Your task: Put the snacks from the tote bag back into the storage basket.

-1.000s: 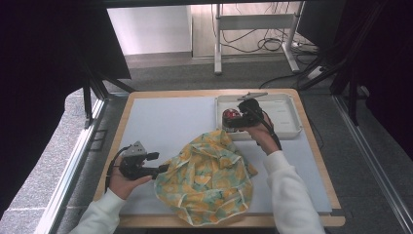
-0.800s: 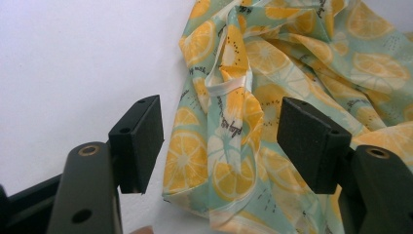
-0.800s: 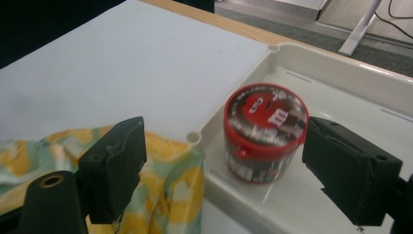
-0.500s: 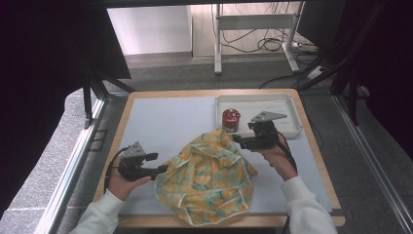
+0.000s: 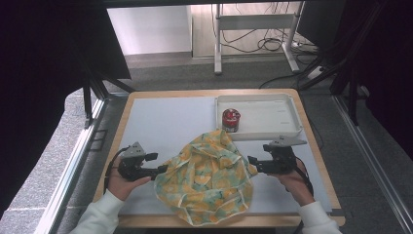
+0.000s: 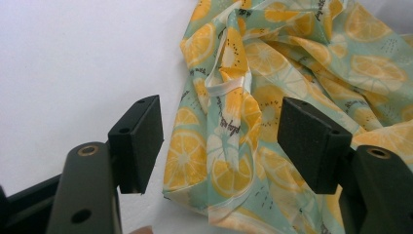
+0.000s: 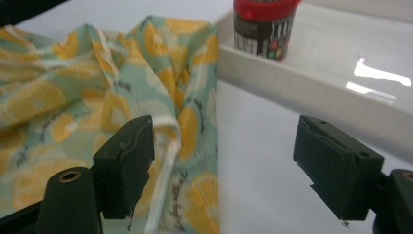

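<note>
Seemingly set for a two-sided pickup, the left gripper [image 5: 158,170] and right gripper [image 5: 252,161] flank the crumpled lemon-print cloth [image 5: 207,183] on the near tabletop [image 5: 165,122]. Left gripper view: jaws released, straddling the cloth's edge. Right gripper view: jaws released beside the cloth; a red-lidded jar [image 7: 263,27] stands in the far tray [image 7: 311,95].

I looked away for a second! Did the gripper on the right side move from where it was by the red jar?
Yes. The right gripper pulled back from the red jar in the white tray, toward the person, and is now beside the lemon cloth, open.
</note>
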The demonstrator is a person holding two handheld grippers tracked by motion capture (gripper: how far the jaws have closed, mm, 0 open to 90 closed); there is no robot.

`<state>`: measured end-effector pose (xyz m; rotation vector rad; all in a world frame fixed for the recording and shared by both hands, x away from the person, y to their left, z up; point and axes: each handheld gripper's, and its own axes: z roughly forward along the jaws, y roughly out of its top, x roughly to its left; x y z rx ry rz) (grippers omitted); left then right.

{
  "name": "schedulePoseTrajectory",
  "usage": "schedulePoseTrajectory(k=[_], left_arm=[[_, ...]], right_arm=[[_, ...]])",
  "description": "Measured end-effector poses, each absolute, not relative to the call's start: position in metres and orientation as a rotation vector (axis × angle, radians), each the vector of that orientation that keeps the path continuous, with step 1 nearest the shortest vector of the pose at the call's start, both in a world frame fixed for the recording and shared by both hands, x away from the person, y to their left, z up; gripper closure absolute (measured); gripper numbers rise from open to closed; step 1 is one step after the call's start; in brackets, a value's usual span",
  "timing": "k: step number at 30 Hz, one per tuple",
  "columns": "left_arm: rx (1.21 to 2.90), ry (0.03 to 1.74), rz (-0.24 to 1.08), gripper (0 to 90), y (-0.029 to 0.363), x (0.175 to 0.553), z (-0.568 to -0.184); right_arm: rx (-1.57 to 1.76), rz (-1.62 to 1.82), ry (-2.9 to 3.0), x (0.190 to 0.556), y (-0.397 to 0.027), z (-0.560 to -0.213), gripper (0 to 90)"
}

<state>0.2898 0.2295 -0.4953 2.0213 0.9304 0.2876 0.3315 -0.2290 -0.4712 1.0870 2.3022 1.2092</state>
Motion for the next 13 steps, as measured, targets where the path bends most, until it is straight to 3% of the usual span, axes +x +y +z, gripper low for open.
schedulePoseTrajectory(k=[13], left_arm=[[2.020,0.938,0.290,33.8,0.2306,0.2914,-0.4962]], right_arm=[[1.087,1.173,2.299,0.3290,-0.2259,-0.4821,22.4]])
